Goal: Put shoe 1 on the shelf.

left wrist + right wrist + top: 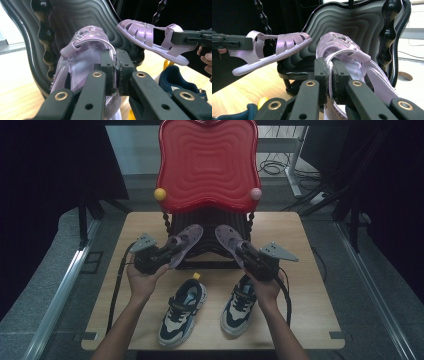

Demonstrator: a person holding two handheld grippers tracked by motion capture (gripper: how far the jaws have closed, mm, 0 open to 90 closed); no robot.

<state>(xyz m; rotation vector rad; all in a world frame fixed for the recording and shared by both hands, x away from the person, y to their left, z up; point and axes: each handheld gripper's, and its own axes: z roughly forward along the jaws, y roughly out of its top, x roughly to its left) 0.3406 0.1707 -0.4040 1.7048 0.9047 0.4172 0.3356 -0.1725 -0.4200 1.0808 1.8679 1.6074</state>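
My left gripper [167, 254] sits at the left of the table [310, 285], above the wood. Its jaws are nearly together, clamped on the heel wall of the left sandal [184, 243]. In the left gripper view my pads [108, 68] press the thin lilac heel wall of that sandal [82, 57] from both sides. The sandal is off the table, toe pointing away from me toward the shelf [210, 237], a black ribbed shelf under the red top [207, 165].

Below and between my hands, two sneakers stand on the table, toes toward me: the left sneaker [182, 312] with a yellow tab at its heel, and the right sneaker [240, 306] just beside it, apart from it.

My right gripper [245, 256] is to the right of centre, also above the wood. Its jaws are likewise narrow, gripping the heel wall of the right sandal [229, 240]. The right gripper view shows my pads [321, 72] closed on that sandal's [342, 50] heel wall. This sandal is likewise lifted, toe toward the shelf.

The two sandals are near each other and not touching, toes angled inward in front of the shelf. Whether either toe touches the shelf I cannot tell.

A yellow ball [160, 194] and a pink ball [255, 193] sit at the red top's lower corners.
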